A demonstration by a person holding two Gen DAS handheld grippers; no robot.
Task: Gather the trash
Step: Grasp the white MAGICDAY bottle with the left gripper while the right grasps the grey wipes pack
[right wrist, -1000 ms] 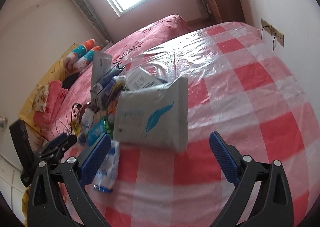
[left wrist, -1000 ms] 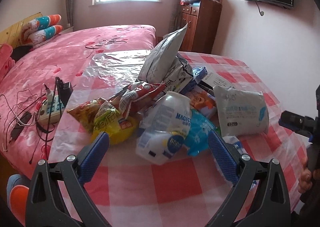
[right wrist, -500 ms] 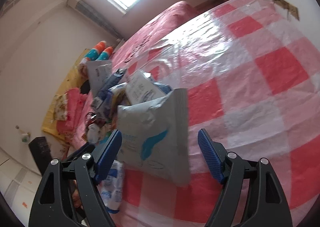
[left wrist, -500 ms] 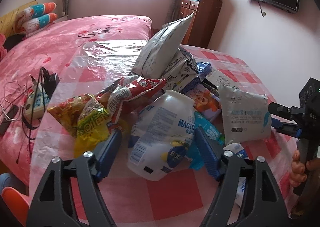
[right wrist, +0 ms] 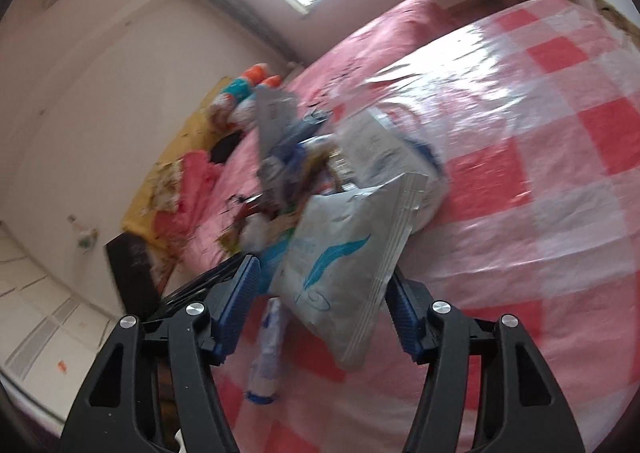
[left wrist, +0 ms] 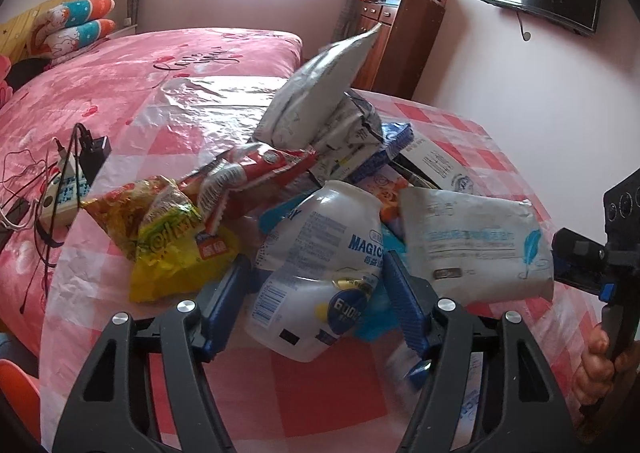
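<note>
A heap of trash lies on the red-and-white checked table [left wrist: 320, 389]. The white plastic bottle [left wrist: 320, 249] lies at its front, and my left gripper [left wrist: 318, 289] is closing on it, both blue pads against its sides. To the right, a white pack with a blue feather [left wrist: 472, 245] is tipped up. In the right wrist view this pack [right wrist: 336, 253] stands between the closing jaws of my right gripper [right wrist: 320, 285]. Its sealed edge touches the right-hand finger, and a gap remains at the other one. The right gripper [left wrist: 560, 257] also shows at the pack's corner.
A yellow snack bag [left wrist: 172, 249], a red wrapper [left wrist: 248, 169] and a grey pouch [left wrist: 320, 93] crowd the heap. A small bottle [right wrist: 266, 357] lies near the table's edge. A power strip with cables [left wrist: 64, 189] sits left, on the pink bed [left wrist: 120, 73]. A hand [left wrist: 596, 373] holds the right gripper.
Both grippers' jaws have narrowed from wide open. The left has moved in around the white bottle. The right has turned toward the feather pack, which has tipped up off the cloth.
</note>
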